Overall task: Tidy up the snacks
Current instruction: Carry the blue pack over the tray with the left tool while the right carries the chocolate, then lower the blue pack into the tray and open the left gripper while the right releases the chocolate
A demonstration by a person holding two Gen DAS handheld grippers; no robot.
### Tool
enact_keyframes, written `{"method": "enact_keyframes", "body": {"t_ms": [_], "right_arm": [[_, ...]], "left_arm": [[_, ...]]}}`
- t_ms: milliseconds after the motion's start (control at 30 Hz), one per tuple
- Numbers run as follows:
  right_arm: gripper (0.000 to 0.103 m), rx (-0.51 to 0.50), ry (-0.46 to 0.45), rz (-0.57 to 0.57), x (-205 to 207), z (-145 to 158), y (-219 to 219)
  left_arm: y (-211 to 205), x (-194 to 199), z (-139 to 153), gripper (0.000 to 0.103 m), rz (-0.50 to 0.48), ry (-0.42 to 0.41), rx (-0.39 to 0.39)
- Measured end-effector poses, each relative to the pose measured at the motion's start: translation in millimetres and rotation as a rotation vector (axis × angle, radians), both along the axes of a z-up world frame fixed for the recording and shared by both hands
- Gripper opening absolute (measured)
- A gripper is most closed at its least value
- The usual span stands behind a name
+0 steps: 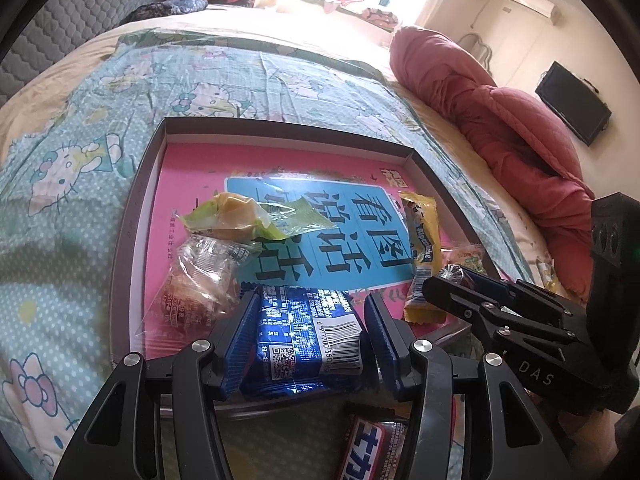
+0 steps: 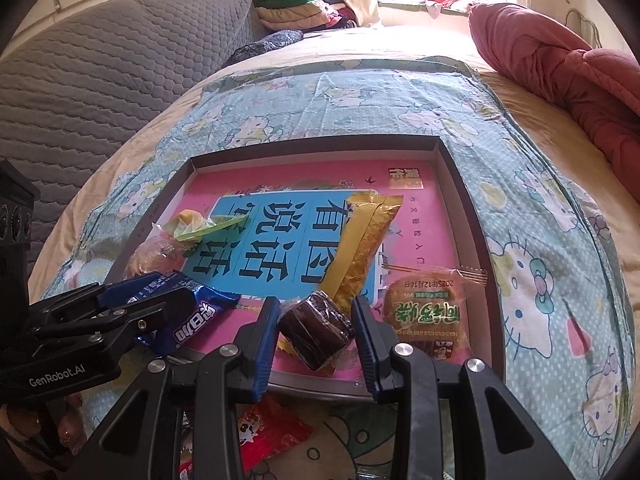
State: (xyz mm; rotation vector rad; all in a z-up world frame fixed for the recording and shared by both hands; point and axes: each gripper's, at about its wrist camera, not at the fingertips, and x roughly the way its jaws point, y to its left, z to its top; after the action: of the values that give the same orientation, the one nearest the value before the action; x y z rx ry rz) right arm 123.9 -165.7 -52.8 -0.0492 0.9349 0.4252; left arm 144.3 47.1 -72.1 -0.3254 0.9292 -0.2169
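Currently, both claws work over a shallow tray (image 1: 420, 160) lying on the bed, its floor lined with a pink and blue printed sheet.

Left claw (image 1: 306, 334): partly closed, pads pressing the two short sides of a blue foil packet (image 1: 304, 332), which sits at the tray's near edge. The foil is glossy and likely slippery; the contents appear flat and probably brittle. A grip across the width, as now, looks sound, provided pressure stays light.

Right claw (image 2: 316, 334): closed to a narrow gap on a dark brown wrapped cake (image 2: 316, 330), held tilted just above the tray's near edge. The item looks soft and compressible under thin clear film, so hard squeezing would probably deform it. Hold at the flat faces, not the crimped film ends.

Already in the tray:
- a yellow bar packet (image 2: 362, 248), long and light;
- an orange-and-green wrapped cake (image 2: 430, 310), beside the right wall;
- a green-wrapped bun (image 1: 240, 218) and a clear-wrapped pastry (image 1: 196, 280), on the left side.

Outside the tray, on the bed near the claws, lie a red packet (image 2: 272, 432) and a dark bar with white lettering (image 1: 372, 452). Both are light; take each across its width.
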Motion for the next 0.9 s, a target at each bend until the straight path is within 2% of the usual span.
{"method": "enact_keyframes", "body": {"t_ms": [700,900], "right_arm": [[0.037,-0.024,0.003,0.008,-3,-4,6],[0.037,-0.029,-0.006,0.007,-4,-1,6]], "left_arm": [[6,7,-10,0.056,0.011,0.0,0.038],[8,7,-9,0.055,0.011,0.002,0.028]]}}
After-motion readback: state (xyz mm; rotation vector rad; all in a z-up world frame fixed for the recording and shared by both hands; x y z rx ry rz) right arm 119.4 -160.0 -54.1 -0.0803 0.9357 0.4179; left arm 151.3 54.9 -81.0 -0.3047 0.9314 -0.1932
